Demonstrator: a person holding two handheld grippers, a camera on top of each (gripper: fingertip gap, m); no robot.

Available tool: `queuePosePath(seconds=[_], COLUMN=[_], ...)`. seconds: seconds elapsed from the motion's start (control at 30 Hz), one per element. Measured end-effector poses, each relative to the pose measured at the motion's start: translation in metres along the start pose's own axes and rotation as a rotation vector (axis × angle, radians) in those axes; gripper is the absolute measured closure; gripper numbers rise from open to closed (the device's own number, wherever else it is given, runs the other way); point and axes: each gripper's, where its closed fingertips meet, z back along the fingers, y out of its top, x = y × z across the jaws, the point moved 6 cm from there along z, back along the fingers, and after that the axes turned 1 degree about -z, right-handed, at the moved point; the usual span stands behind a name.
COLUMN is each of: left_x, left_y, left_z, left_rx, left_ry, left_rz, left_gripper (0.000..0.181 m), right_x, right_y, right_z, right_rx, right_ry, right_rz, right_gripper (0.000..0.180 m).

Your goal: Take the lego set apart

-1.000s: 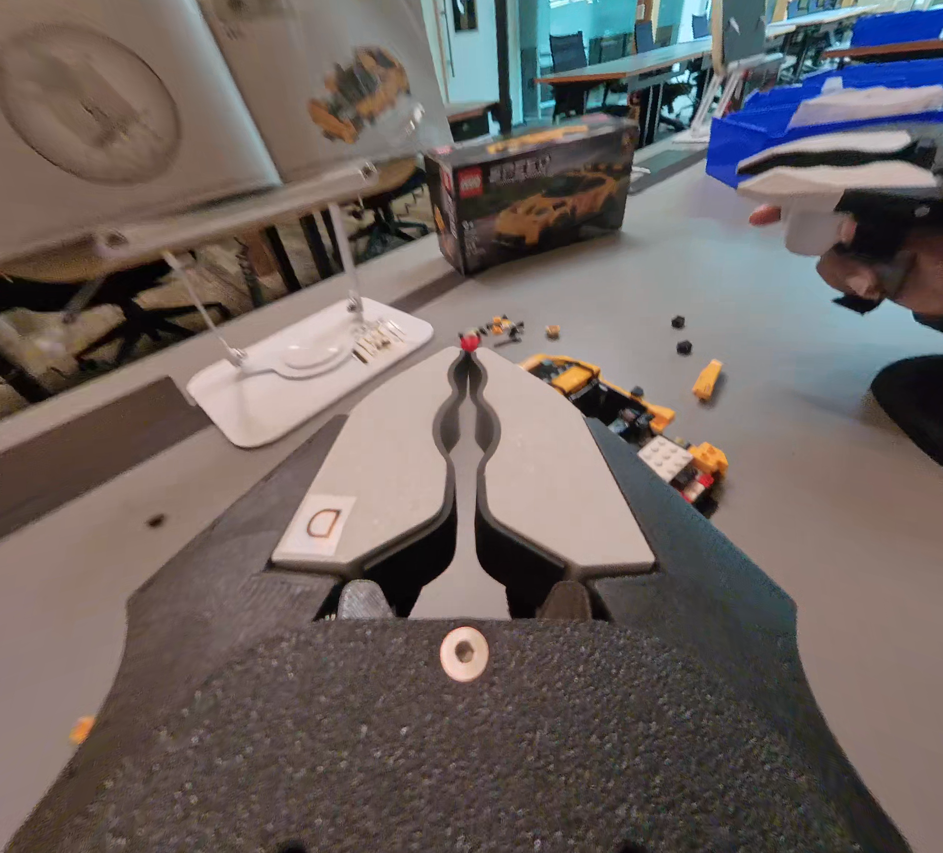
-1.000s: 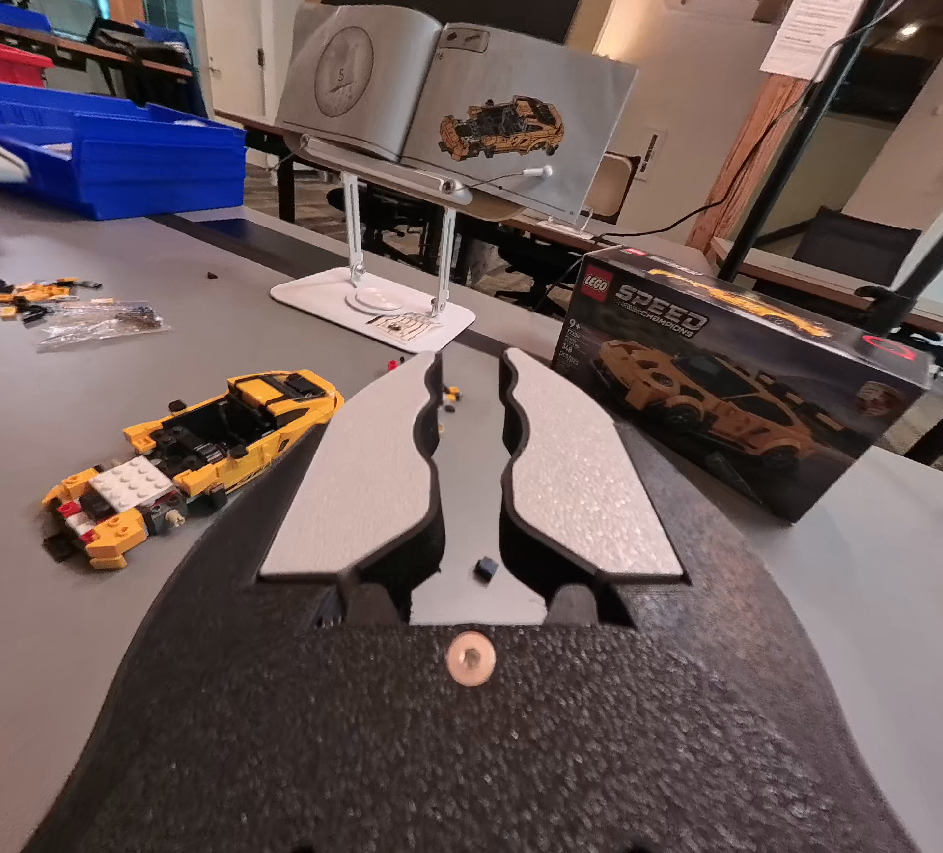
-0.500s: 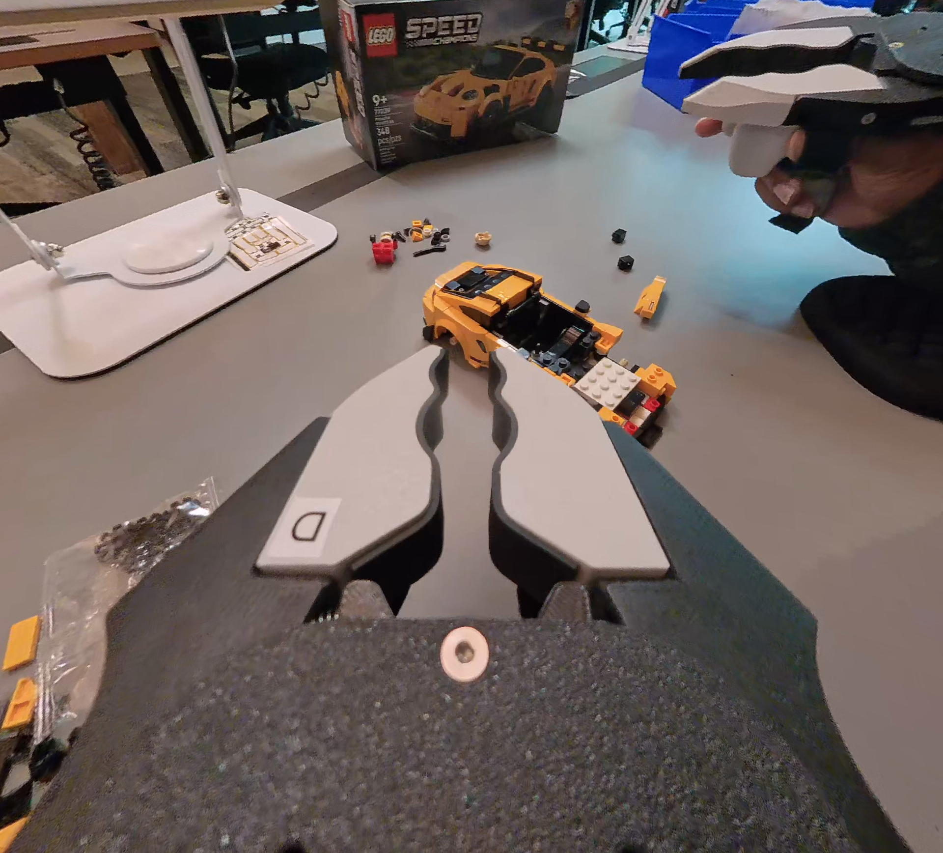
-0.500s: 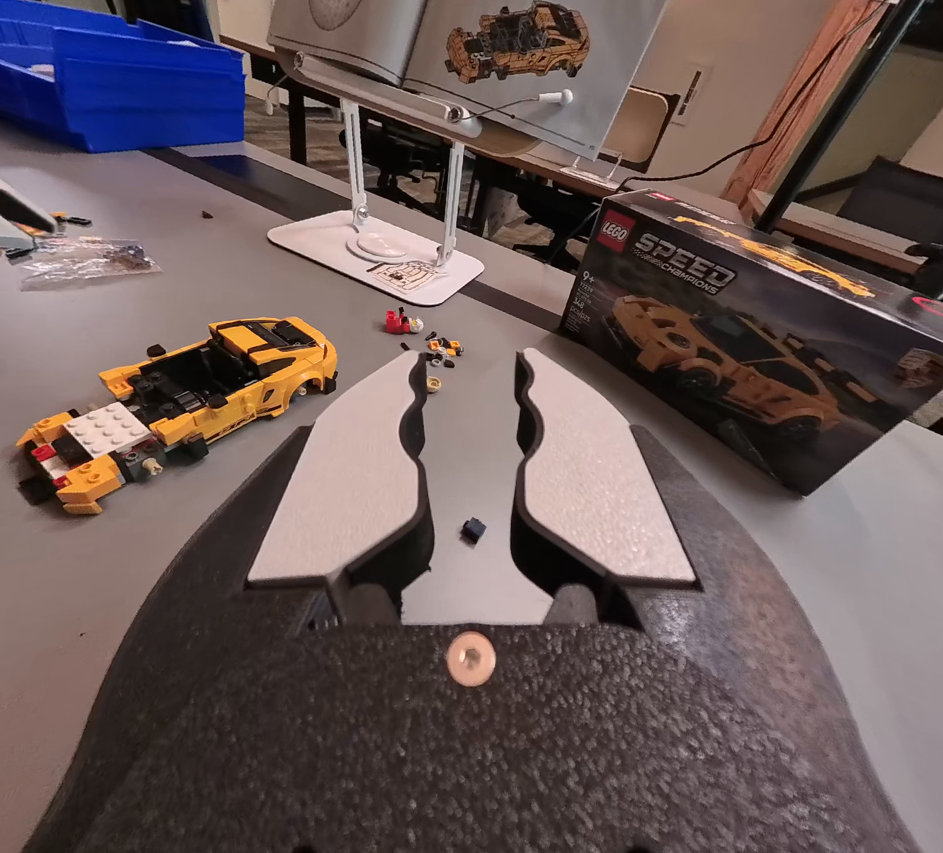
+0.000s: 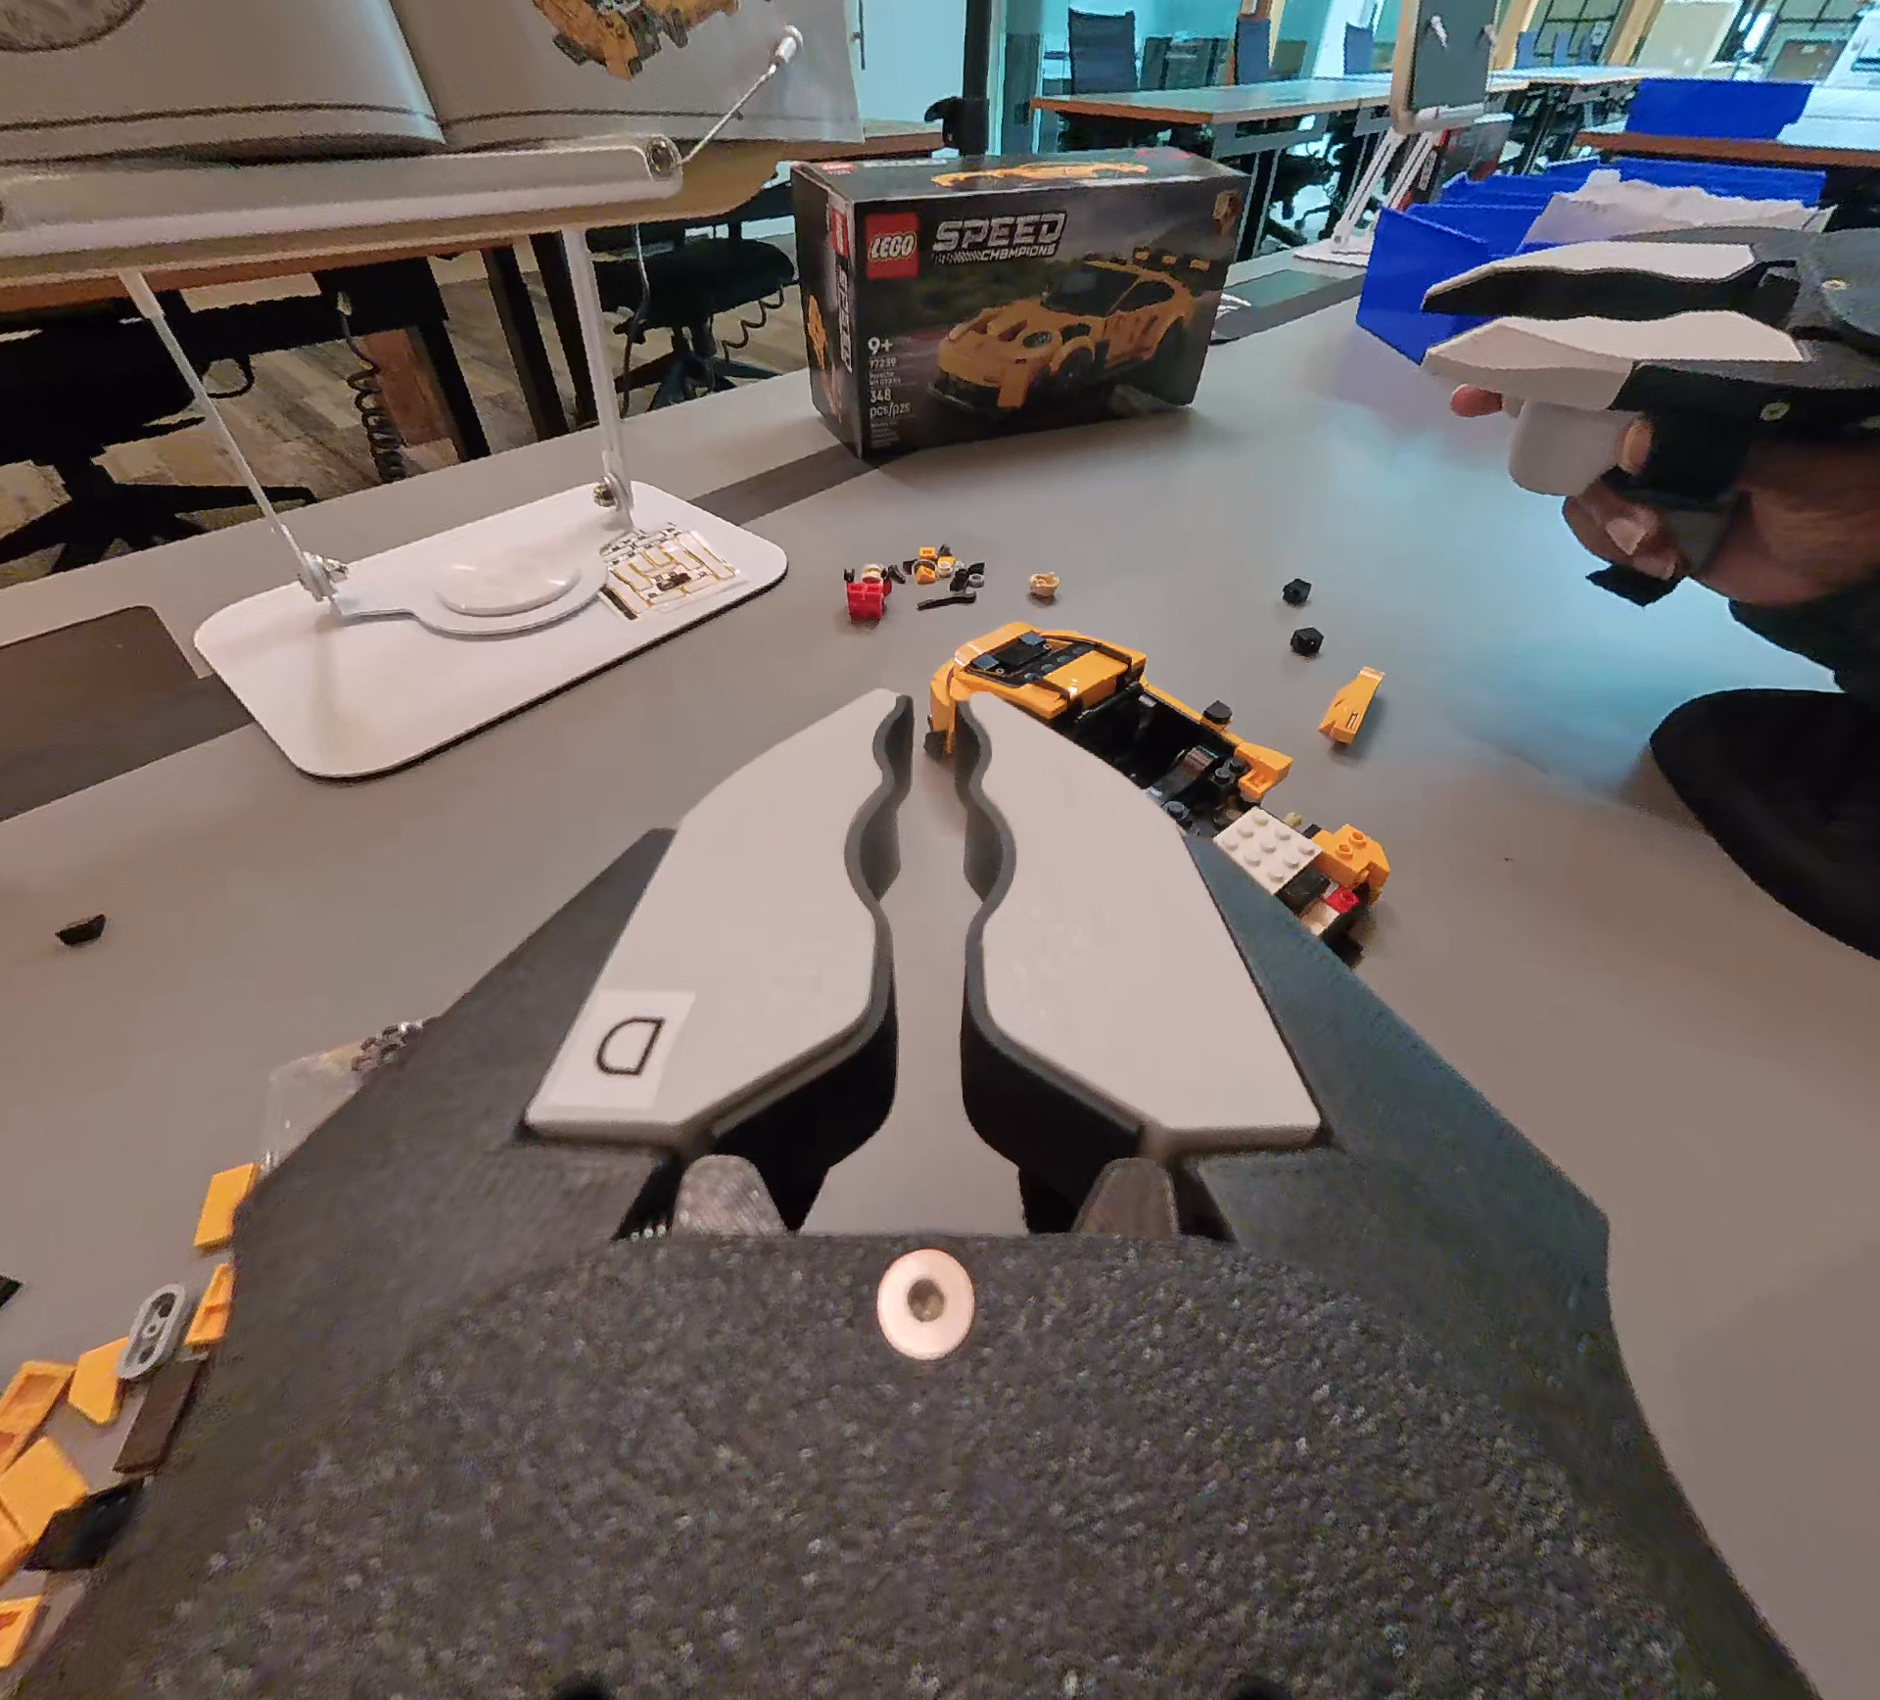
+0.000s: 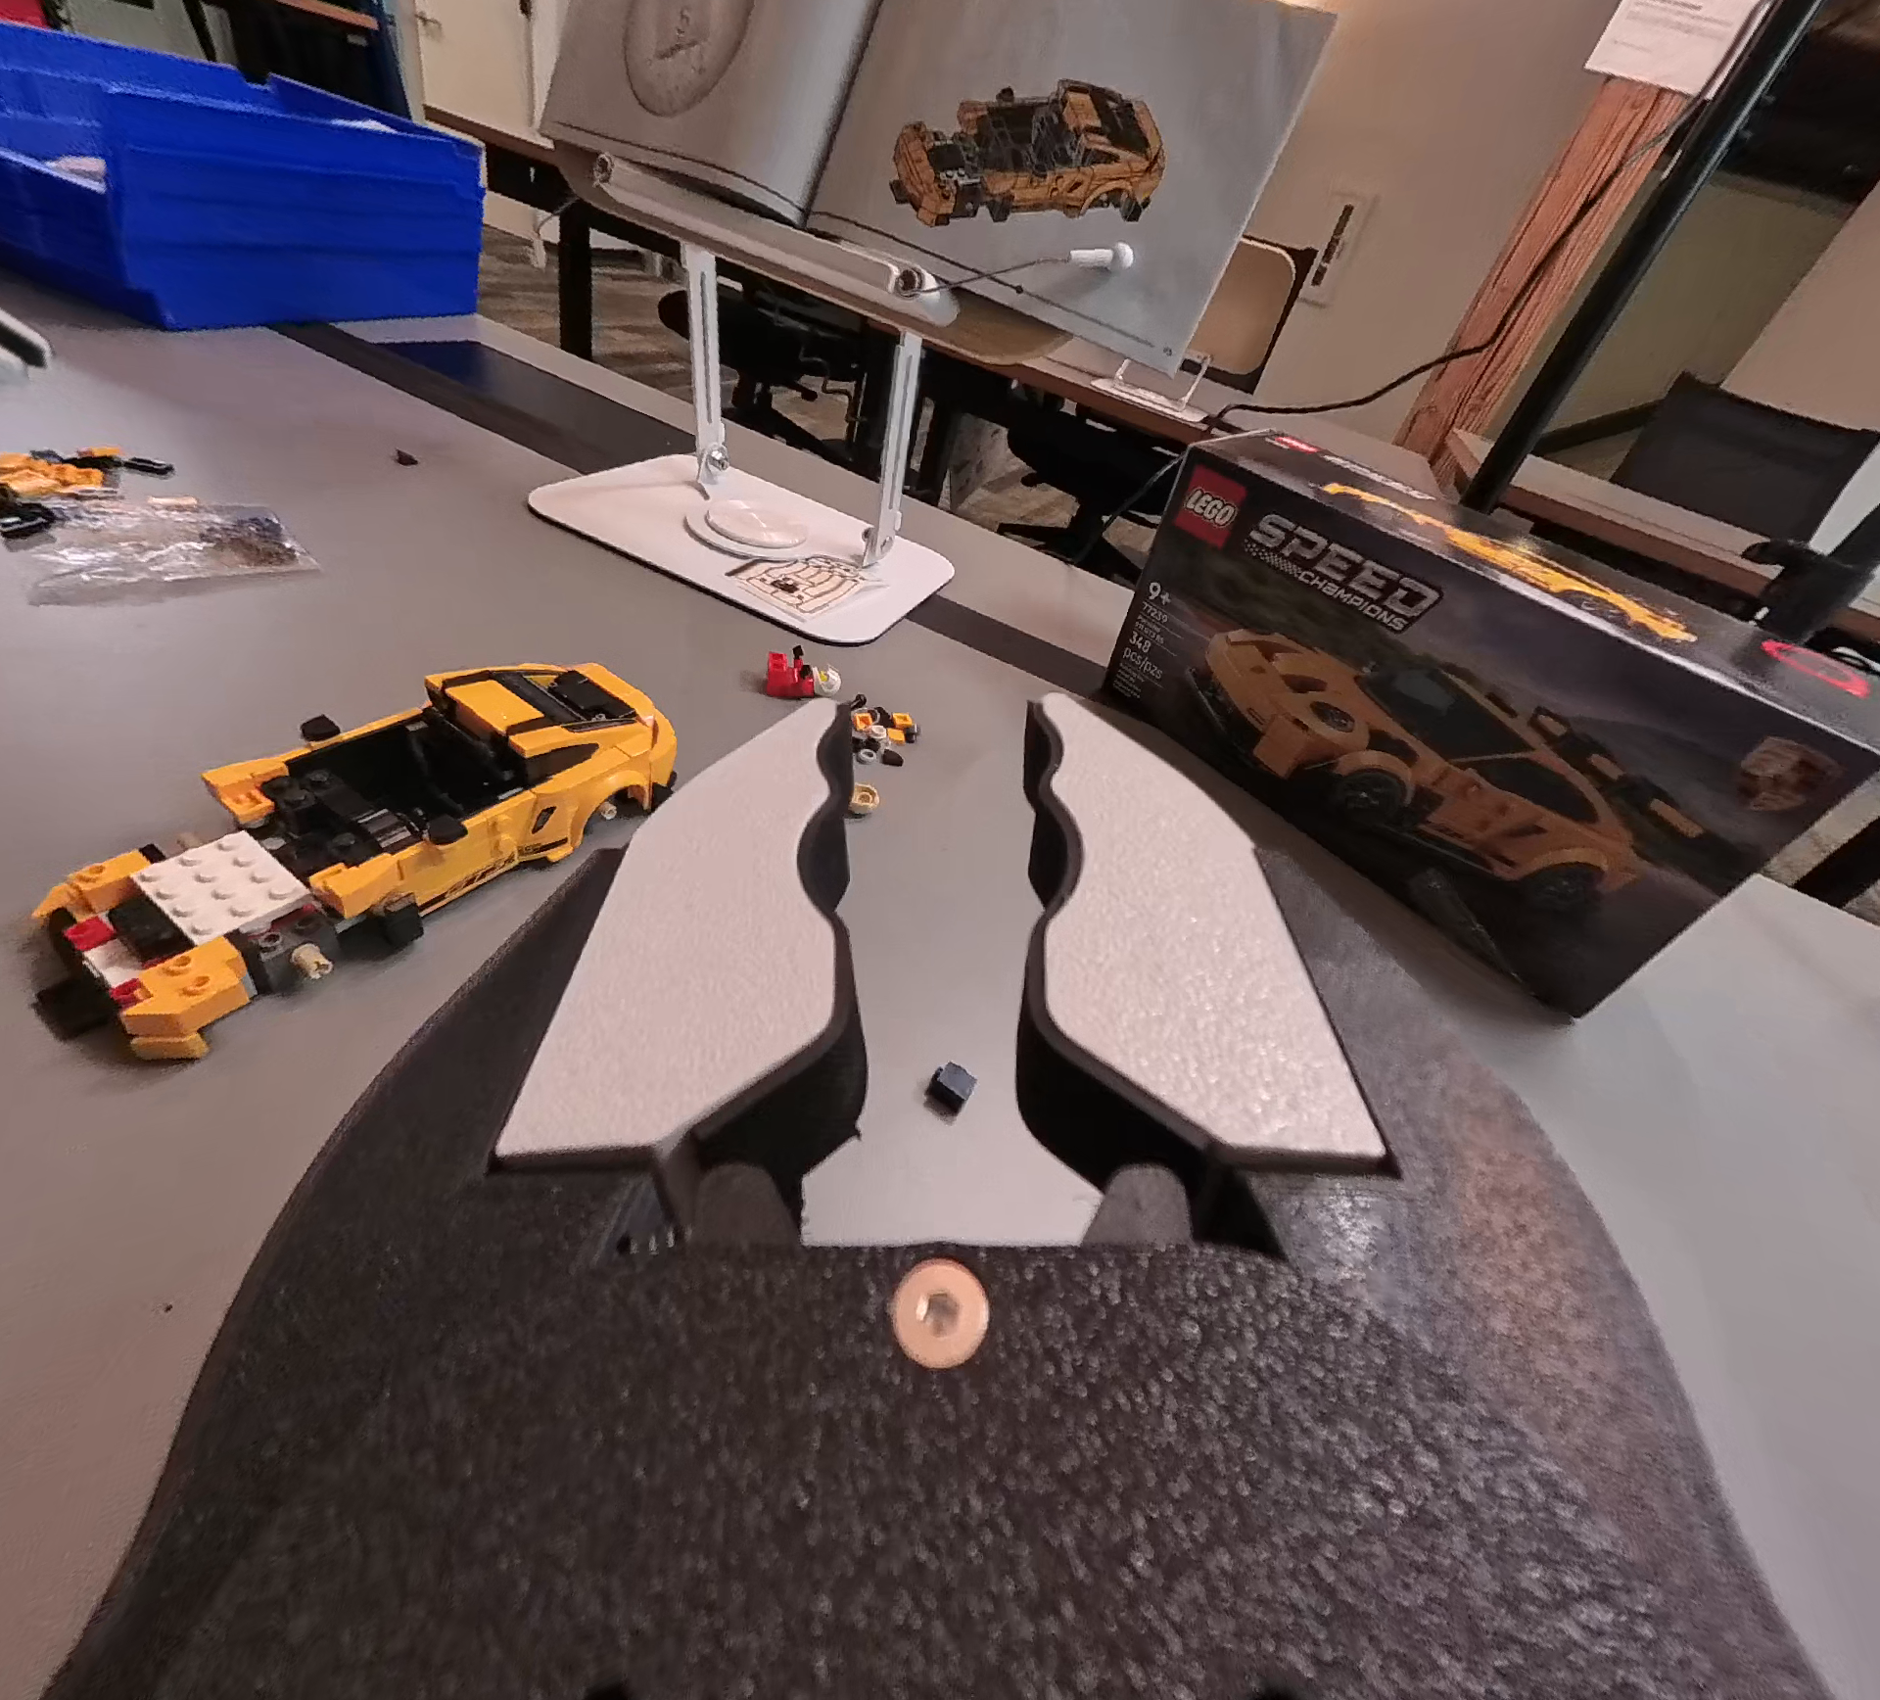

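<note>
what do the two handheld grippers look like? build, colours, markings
Both: black grainy bodies, each with two wavy-edged fingers, light grey on top and black-sided, plus a round fastener at the base. The left gripper carries a white sticker on one finger. The right gripper has none; its white trigger shows in the left view.

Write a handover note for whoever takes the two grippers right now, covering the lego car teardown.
Left gripper: jaws open, empty, tips near the yellow lego car's nose.
Right gripper: jaws open, empty, held off to the car's side.
Done: roof and wheels are off; loose pieces lie near the book stand, more by the plastic bag.
Left: body and chassis are still joined. The lego box stands at the back.
</note>
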Motion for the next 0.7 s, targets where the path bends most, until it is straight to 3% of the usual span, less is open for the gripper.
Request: queuePosePath(seconds=[0.37, 0.53, 0.7], left_x=[-0.007, -0.013, -0.038], left_y=[0.014, 0.018, 0.042], left_z=[0.011, 0.015, 0.008], left_rx=[0.068, 0.086, 0.059], left_ry=[0.091, 0.141, 0.313], left_rz=[-0.018, -0.019, -0.111], left_gripper=[0.181, 0.181, 0.181], right_x=[-0.018, -0.030, -0.034], right_y=[0.005, 0.014, 0.040], right_z=[-0.003, -0.008, -0.017], right_rx=[0.015, 0.048, 0.117], right_ry=[0.008, -0.024, -0.080], right_rz=[0.039, 0.044, 0.026], right_gripper=[0.150, 0.160, 0.169])
